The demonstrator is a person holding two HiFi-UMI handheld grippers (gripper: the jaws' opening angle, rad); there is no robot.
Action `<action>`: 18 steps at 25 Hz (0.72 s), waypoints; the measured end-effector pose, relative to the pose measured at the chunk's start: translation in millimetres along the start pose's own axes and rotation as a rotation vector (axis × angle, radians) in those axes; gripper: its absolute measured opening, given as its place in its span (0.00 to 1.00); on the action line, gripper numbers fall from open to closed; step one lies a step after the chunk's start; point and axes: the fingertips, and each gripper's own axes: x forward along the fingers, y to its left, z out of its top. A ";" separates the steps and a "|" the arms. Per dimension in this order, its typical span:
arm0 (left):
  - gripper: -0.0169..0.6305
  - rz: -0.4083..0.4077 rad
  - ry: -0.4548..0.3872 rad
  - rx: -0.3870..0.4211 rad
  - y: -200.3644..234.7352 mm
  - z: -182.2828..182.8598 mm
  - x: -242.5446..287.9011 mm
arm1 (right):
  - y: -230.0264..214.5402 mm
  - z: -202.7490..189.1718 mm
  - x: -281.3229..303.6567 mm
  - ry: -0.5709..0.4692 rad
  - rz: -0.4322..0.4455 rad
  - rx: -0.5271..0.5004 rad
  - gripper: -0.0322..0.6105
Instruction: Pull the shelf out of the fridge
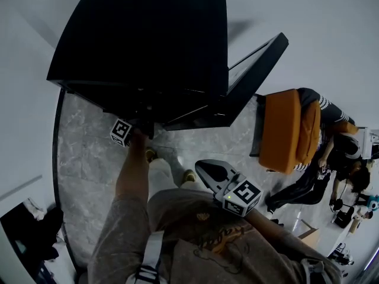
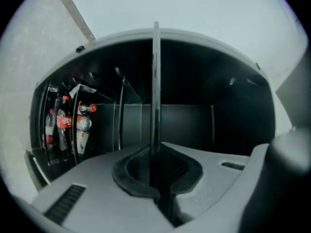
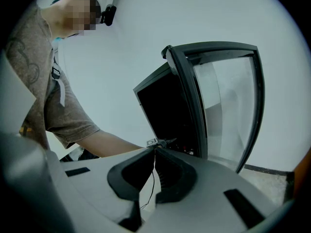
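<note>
The black fridge (image 1: 148, 34) stands below me with its glass door (image 1: 251, 73) swung open to the right. My left gripper (image 1: 141, 129) reaches into the opening; only its marker cube (image 1: 121, 132) and my forearm show from above. In the left gripper view the shelf (image 2: 156, 81) appears as a thin dark edge running up the middle, and the left gripper (image 2: 155, 152) is shut on it. Cola bottles (image 2: 63, 125) stand in a rack at the left. My right gripper (image 1: 207, 171) hangs by my waist, clear of the fridge. The right gripper (image 3: 155, 149) is shut with nothing in it.
A person sits in an orange chair (image 1: 287, 129) to the right of the fridge door. A cardboard box (image 1: 308, 235) lies on the marble floor (image 1: 89, 152) at the lower right. A white wall stands behind the fridge. The door's glass pane (image 3: 228, 110) fills the right gripper view.
</note>
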 end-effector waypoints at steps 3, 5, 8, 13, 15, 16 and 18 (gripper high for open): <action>0.05 -0.003 -0.006 0.005 0.0 0.1 -11.5 | -0.8 -2.7 -4.7 0.000 0.012 -0.010 0.08; 0.05 -0.001 -0.010 0.001 0.7 -1.1 -18.6 | -1.2 -4.6 -7.5 -0.003 0.018 -0.011 0.08; 0.05 -0.006 -0.014 -0.001 0.8 -3.1 -32.0 | -0.1 -7.2 -10.0 0.001 0.027 -0.029 0.08; 0.05 -0.005 -0.016 0.001 -0.6 -6.4 -57.0 | 4.5 -6.2 -12.2 -0.002 0.054 -0.036 0.08; 0.05 -0.005 -0.017 0.003 -0.7 -6.8 -66.7 | 6.2 -5.6 -12.8 -0.006 0.063 -0.041 0.08; 0.05 -0.007 -0.019 0.004 -1.5 -6.7 -71.3 | 7.2 -5.3 -13.0 -0.007 0.068 -0.044 0.08; 0.05 -0.006 -0.024 0.008 -3.1 -6.6 -79.6 | 9.2 -4.8 -13.8 -0.008 0.077 -0.054 0.08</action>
